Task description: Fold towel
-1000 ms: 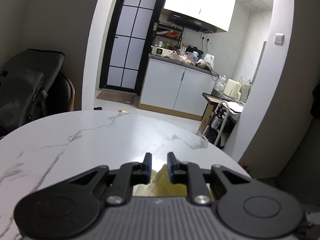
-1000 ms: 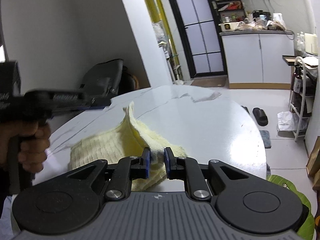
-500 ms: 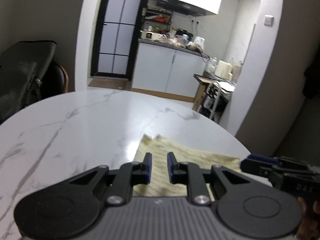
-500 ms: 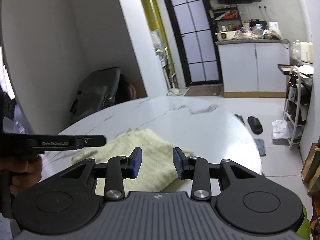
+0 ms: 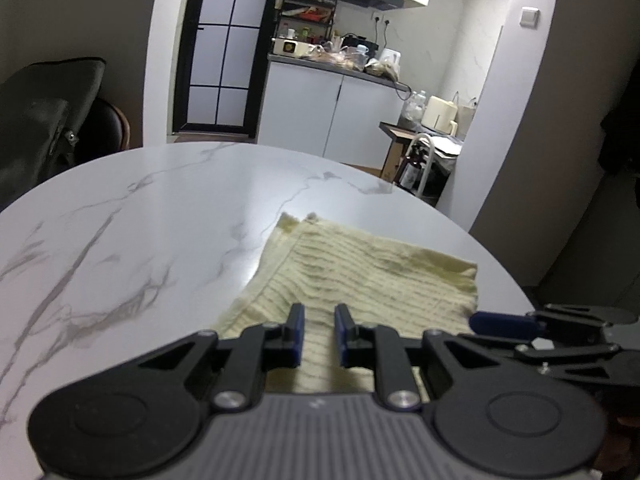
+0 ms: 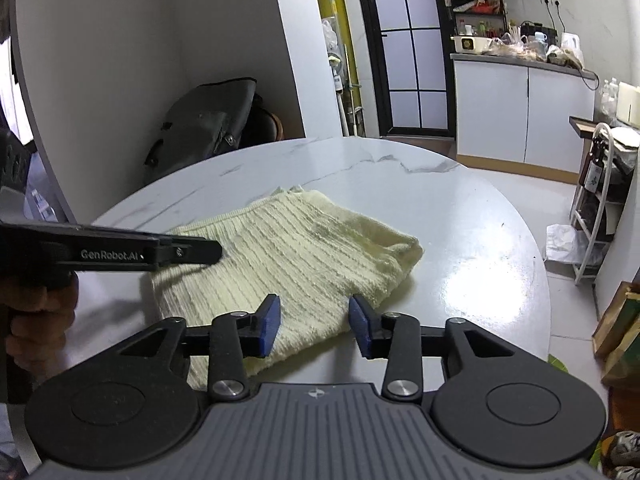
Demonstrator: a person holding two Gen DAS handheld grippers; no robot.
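presently, entry one: towel (image 6: 292, 252), pale yellow, ribbed knit, lying flat on the marble tabletop (image 5: 160, 216) toward its right edge, near the front. it lies doubled over: two layers show at the far corner, where a lower edge peeks out a little past the upper one, and the right side is a soft rounded fold. surface mostly smooth, a few shallow ripples; edges not quite squared.

entry two: left gripper (image 5: 318, 336), jaws a narrow gap apart, nothing between them, poised over the near part of the towel. from the right wrist view its fingers reach in over the towel's left side; whether they touch the cloth cannot be told.

entry three: right gripper (image 6: 314, 326), jaws spread wide, released, holding nothing, just above the towel's near edge.

entry four, step in hand: judged as a pause with both grippers free of the cloth. the scene fits either a towel folded once with another fold to come, or a towel folded as far as wanted. if more folding is meant, it would call for pinching both layers together at an edge, so the lower one does not slip.
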